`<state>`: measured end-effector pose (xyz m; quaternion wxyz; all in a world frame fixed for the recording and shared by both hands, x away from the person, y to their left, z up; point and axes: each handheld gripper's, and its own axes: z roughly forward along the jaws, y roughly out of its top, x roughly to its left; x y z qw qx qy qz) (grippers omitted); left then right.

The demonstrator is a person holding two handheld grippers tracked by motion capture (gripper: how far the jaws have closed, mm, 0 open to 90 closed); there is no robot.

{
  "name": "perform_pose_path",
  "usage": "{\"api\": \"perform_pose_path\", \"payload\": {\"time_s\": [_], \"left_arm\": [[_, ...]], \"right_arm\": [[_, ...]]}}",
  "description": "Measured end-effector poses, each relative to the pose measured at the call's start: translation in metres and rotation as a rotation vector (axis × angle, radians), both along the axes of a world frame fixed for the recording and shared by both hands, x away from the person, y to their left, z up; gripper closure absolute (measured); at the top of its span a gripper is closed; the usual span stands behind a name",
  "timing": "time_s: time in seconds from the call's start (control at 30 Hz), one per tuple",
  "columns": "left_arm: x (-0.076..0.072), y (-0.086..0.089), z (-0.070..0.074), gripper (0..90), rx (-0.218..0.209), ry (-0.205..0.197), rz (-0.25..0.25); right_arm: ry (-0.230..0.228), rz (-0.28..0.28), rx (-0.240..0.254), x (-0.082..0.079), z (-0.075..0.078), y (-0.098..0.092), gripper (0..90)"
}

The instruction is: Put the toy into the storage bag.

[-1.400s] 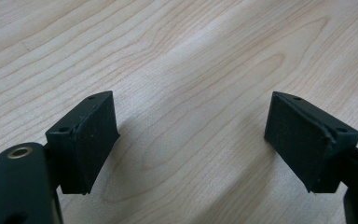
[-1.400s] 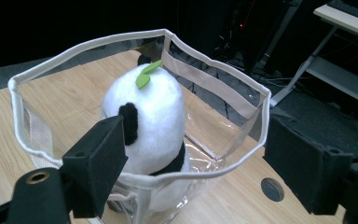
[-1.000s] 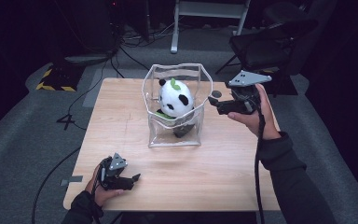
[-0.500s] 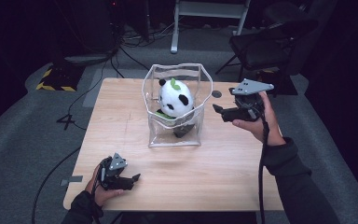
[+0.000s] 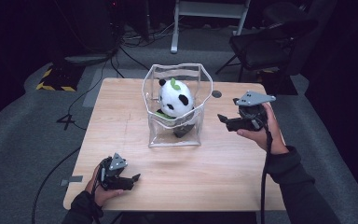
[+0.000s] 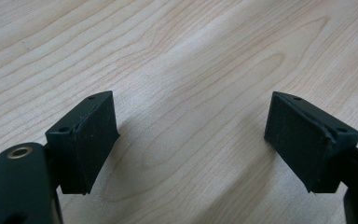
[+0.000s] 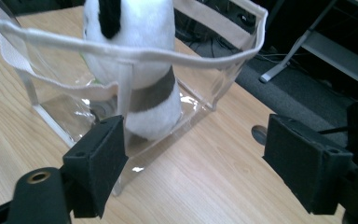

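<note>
With both tongs wide open and empty, we judge the soft black-and-white plush panda (image 5: 176, 99) light, graspable at its body inside the floppy clear plastic bag (image 5: 175, 139).

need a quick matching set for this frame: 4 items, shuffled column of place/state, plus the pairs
Column 1
1. panda plush
2. clear bag
3. left claw
4. right claw

Column 2
A. open, low over the table's near left corner, nothing between its jaws
B. stands open-topped at the table's middle
C. open, held off the bag's right side, pointing at it
D. sits inside the bag, head above the rim

Pairs: 1-D, 2-B, 3-A, 4-C
</note>
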<state>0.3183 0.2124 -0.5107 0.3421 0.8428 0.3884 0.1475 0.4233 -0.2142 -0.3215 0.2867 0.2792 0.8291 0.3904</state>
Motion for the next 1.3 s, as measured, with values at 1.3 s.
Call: {"api": "perform_pose_path", "payload": {"time_s": [1.3], "left_arm": [[0.000, 0.000, 0.000, 17.2, -0.004, 0.001, 0.002]], "right_arm": [[0.093, -0.029, -0.096, -0.020, -0.072, -0.039, 20.9]]}}
